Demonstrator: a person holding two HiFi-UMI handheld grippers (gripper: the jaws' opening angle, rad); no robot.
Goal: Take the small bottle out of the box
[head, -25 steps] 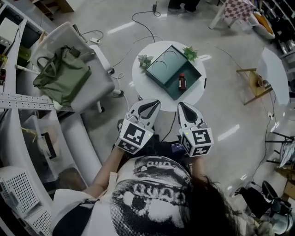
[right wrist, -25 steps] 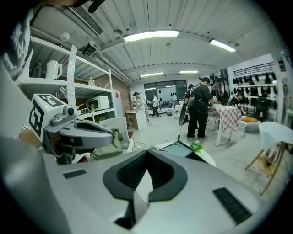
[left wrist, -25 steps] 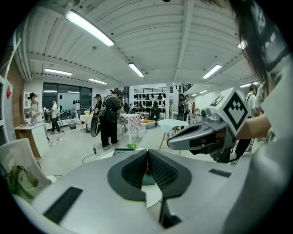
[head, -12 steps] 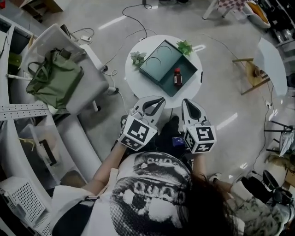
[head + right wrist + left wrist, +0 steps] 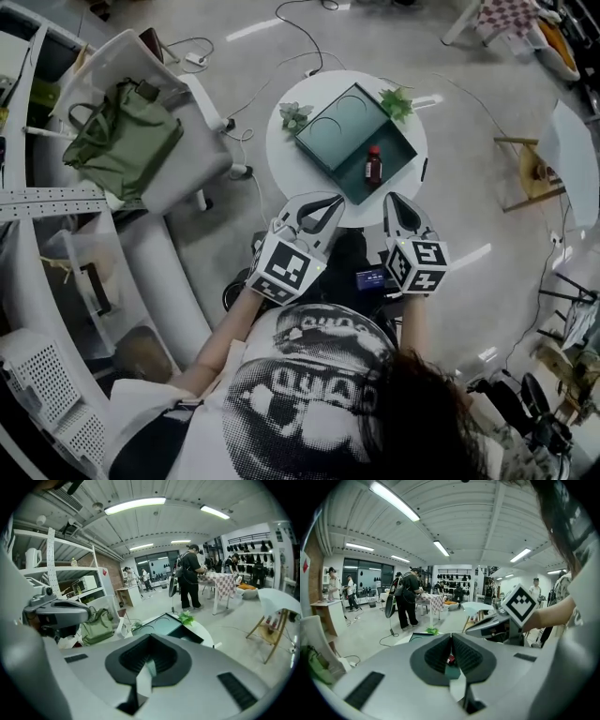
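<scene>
No legible text, label or number anywhere.

The left tool (image 5: 326,200) and right tool (image 5: 397,198) now sit slightly further forward than a second ago, tips over the round surface's (image 5: 289,155) near edge, closer to the box (image 5: 401,148).

The floor (image 5: 487,103) is pale grey and glossy, streaked with reflected light, and black cables (image 5: 317,49) trail across it. A round white table (image 5: 281,159) stands in the middle. A white chair (image 5: 192,159) carrying a green bag (image 5: 122,141) is to its left, and what looks like a wooden stand (image 5: 525,173) is to its right. White shelving (image 5: 61,562) lines one side. Strip lights (image 5: 393,501) run along the ribbed ceiling (image 5: 487,522), and dark glazed windows (image 5: 370,569) close the far wall.
</scene>
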